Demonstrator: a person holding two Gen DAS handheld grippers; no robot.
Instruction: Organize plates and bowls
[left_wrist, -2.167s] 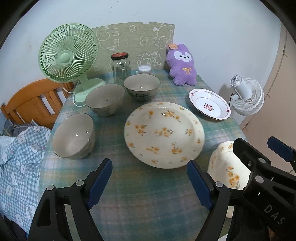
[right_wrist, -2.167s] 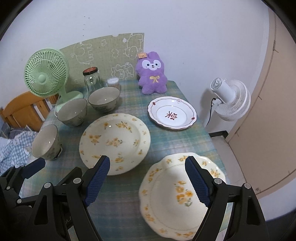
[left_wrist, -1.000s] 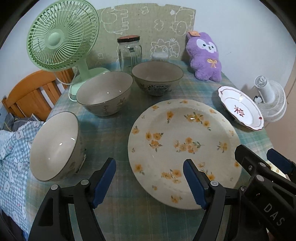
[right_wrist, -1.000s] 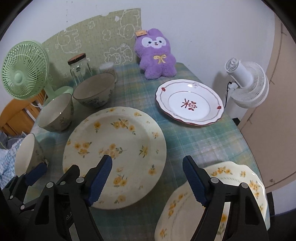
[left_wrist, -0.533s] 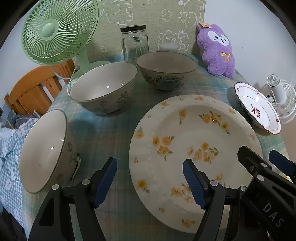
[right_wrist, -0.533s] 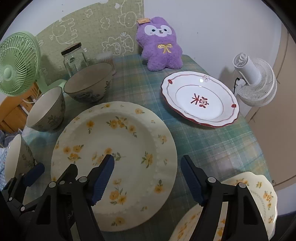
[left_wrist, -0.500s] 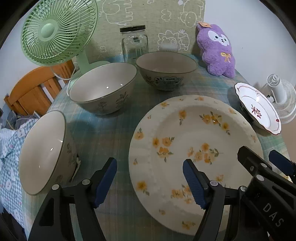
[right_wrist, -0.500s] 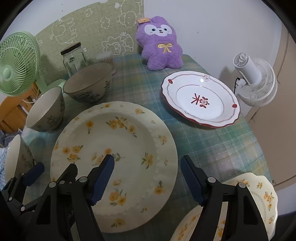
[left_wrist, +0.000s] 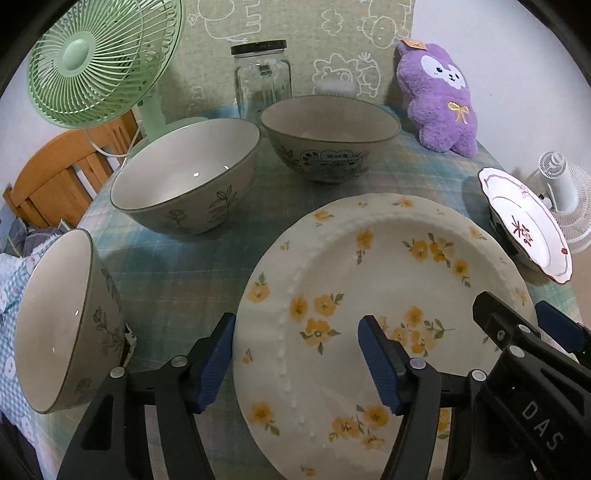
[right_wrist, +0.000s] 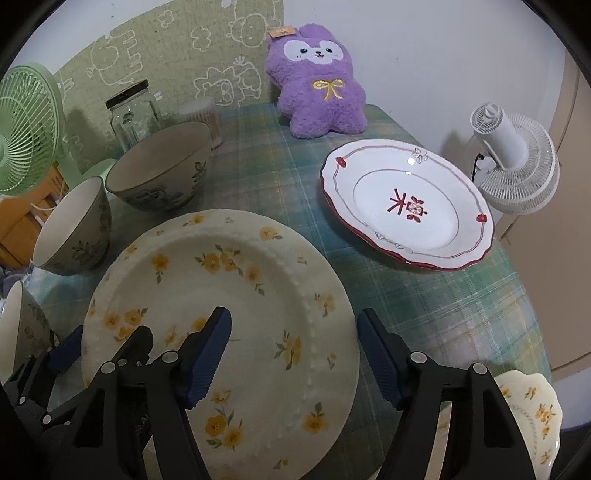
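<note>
Two claws (left_wrist: 295, 354) (right_wrist: 293, 354) agape, closing, straddling floral plate (left_wrist: 388, 277) rim; plaid tablecloth (right_wrist: 424, 302), white wall (right_wrist: 424, 48).

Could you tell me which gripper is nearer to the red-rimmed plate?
Right. The right gripper straddles the flowered plate's edge facing the red-rimmed plate; the left gripper straddles its opposite edge.

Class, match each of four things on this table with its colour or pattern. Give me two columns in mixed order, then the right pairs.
Things:
1. desk fan
2. plush toy
3. big plate
4. far plate

Descriptions:
A. white with a red rim
B. green
C. cream with yellow flowers
D. purple

Pairs: 1-B, 2-D, 3-C, 4-A
</note>
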